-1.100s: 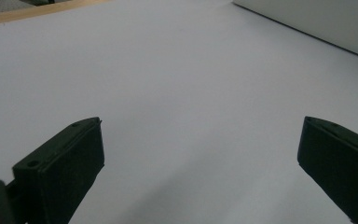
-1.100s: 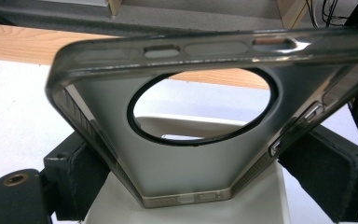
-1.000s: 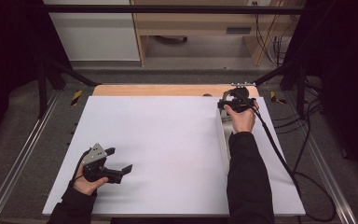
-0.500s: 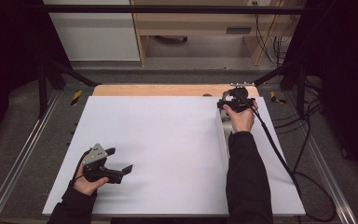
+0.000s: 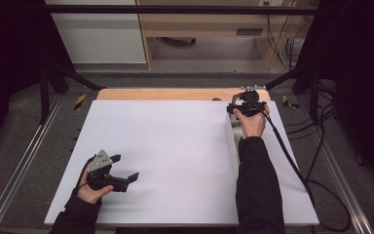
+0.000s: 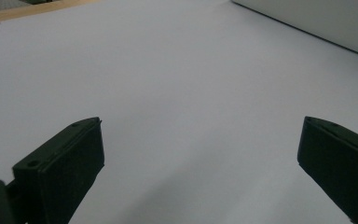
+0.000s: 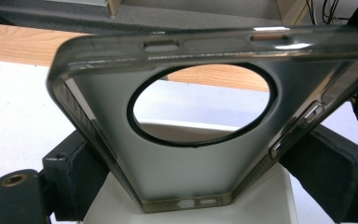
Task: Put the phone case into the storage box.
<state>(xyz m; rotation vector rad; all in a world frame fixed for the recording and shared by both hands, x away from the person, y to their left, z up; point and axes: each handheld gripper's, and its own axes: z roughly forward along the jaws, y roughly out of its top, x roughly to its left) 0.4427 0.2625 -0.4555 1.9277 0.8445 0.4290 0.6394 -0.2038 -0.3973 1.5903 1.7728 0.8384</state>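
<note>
**Ana:** High view first, biggest thing: what takes up the table?

**Ben:** A white sheet covers nearly all of it, with a strip of the wooden tabletop bare along the far edge. In the left gripper view that same white surface spreads out ahead of the jaws.

**Ana:** And the next largest?

**Ben:** A long white box lying on the sheet toward the right, running near to far beside the person's right forearm. The left gripper view catches one rounded corner of it at the upper right.

**Ana:** Where are the grippers?

**Ben:** The left gripper sits near the front left corner of the sheet, low over it, in the person's left hand. Its jaws stand wide apart with nothing but white surface between them. The right gripper is at the far right, near the far end of the box, held by the right hand.

**Ana:** Does it carry anything?

**Ben:** Yes. The right gripper view shows its jaws pressed against the two long sides of a translucent grey phone case, with a large round camera opening. The case tilts up and away from the camera, above the white box.
</note>
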